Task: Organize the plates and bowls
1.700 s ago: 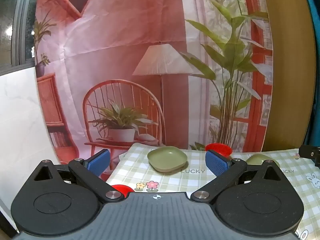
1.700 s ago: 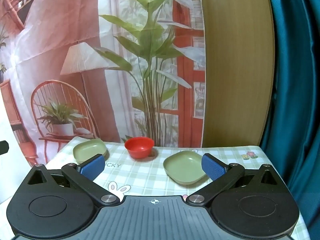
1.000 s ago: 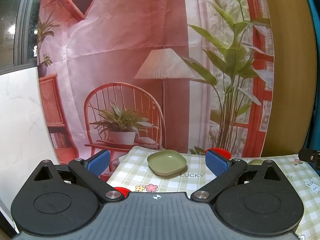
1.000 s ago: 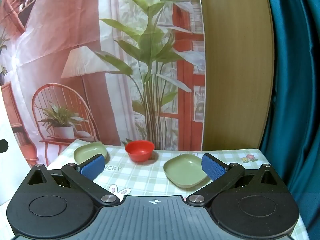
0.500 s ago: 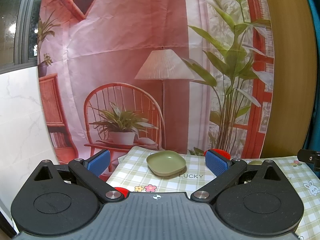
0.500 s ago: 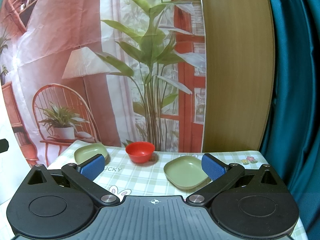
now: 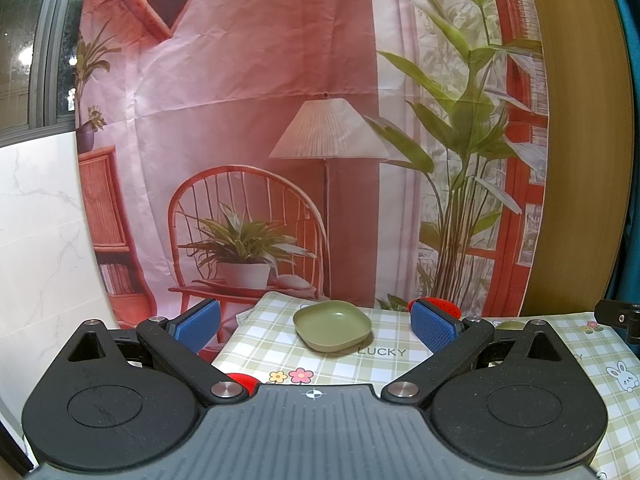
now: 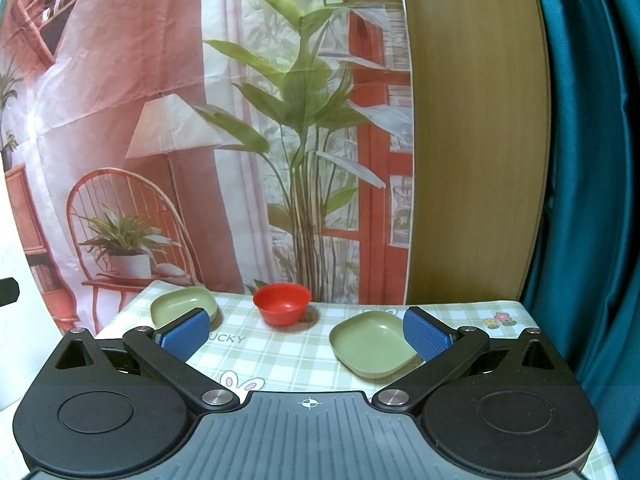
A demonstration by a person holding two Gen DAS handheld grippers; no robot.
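Observation:
A green square plate [image 7: 332, 325] lies at the table's far left, between the fingers of my open, empty left gripper [image 7: 316, 326] and well beyond them; it also shows in the right wrist view [image 8: 185, 304]. A second green plate [image 8: 373, 344] lies right of centre, just left of my right gripper's right finger. A red bowl [image 8: 282, 304] stands at the back middle, partly hidden in the left wrist view [image 7: 440, 305]. Another red bowl [image 7: 242, 381] peeks out under the left gripper. My right gripper [image 8: 307, 338] is open and empty above the table.
The table has a green checked cloth [image 8: 288, 354] with cartoon prints. A printed curtain backdrop [image 7: 280, 140] hangs right behind it. A wooden panel [image 8: 476, 140] and a teal curtain [image 8: 592, 160] stand at the right. A white marble wall [image 7: 40, 240] is at the left.
Both views have tilted up slightly, so the table and dishes sit lower in the frames. The dishes have not moved and both grippers stay open.

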